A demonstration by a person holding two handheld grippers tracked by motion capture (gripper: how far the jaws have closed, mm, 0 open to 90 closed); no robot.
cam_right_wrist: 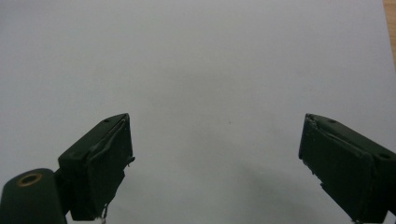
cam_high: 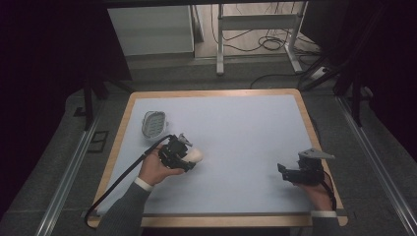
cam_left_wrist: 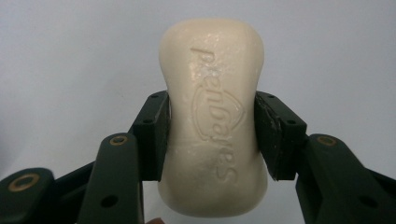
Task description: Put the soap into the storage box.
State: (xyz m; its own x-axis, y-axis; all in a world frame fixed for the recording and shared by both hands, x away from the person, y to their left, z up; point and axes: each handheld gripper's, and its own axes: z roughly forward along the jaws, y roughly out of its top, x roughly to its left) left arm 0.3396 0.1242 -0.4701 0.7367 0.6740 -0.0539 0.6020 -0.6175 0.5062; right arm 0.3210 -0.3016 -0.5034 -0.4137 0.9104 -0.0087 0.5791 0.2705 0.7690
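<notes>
We see the pale blue, wood-edged table (cam_high: pixel 236 123) lying open across its middle and far side. Near the left edge sits an oval white slotted plastic soap dish (cam_high: pixel 153 124), just beyond our left hand-held gripper (cam_high: pixel 189 157), well apart from our right hand-held gripper (cam_high: pixel 285 171).

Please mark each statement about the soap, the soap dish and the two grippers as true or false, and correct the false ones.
1. The left gripper is shut on the bar of soap. True.
2. The right gripper holds the soap dish. False: its jaws are open with nothing between them, above the bare mat.
3. The soap dish lies on the mat beyond the left gripper. True.
4. The soap rests inside the soap dish. False: it is in the left gripper, apart from the dish.
5. The soap bears raised lettering. True.
</notes>
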